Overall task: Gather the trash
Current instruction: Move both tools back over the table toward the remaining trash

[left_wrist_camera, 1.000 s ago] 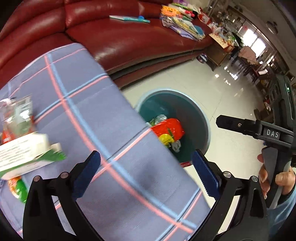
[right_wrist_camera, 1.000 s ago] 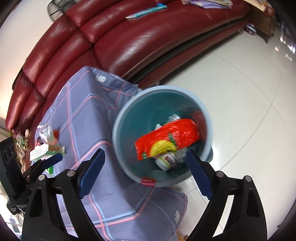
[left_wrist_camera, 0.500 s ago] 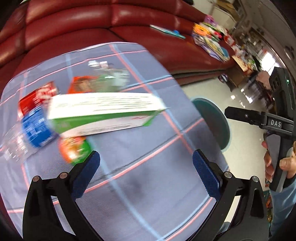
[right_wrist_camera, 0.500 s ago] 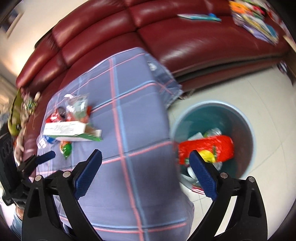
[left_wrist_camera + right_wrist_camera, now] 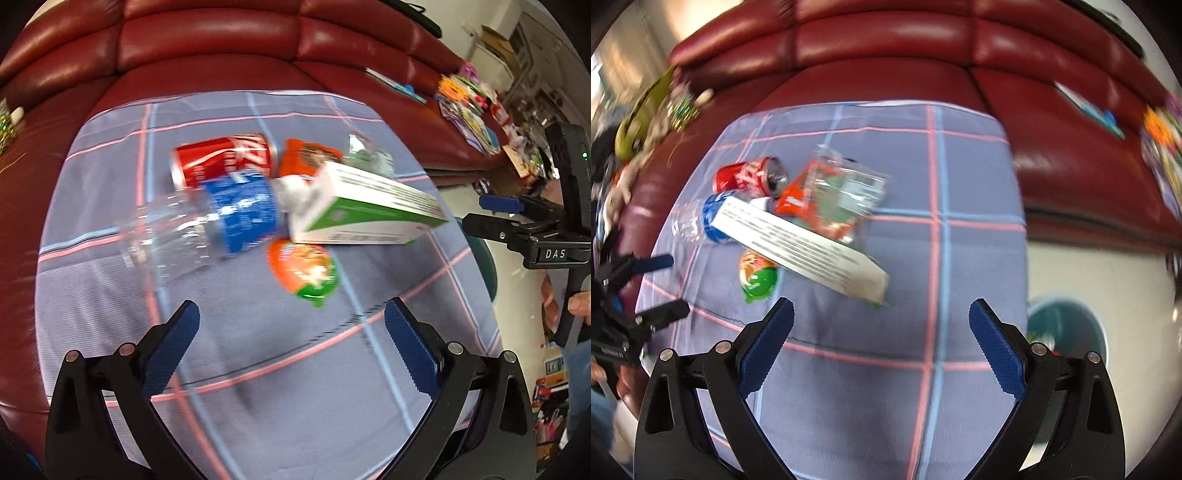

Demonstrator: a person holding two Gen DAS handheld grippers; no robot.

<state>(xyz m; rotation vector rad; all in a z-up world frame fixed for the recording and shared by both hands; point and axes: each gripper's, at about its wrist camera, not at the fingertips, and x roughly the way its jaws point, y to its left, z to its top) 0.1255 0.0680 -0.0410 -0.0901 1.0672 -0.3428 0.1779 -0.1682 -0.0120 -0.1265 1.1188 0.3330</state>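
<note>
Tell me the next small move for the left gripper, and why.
Probably ease the left gripper forward over the clear plastic bottle. Its jaws are open and empty, and the bottle is the nearest piece of the pile on the checked cloth, lying on the cloth itself.

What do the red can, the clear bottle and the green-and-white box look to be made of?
Red can: probably thin metal, glossy printed wall, silvery end.
Clear bottle: see-through ribbed plastic with a blue film label.
Green-and-white box: likely printed cardboard, with flat faces, sharp edges and a slight sheen.
</note>
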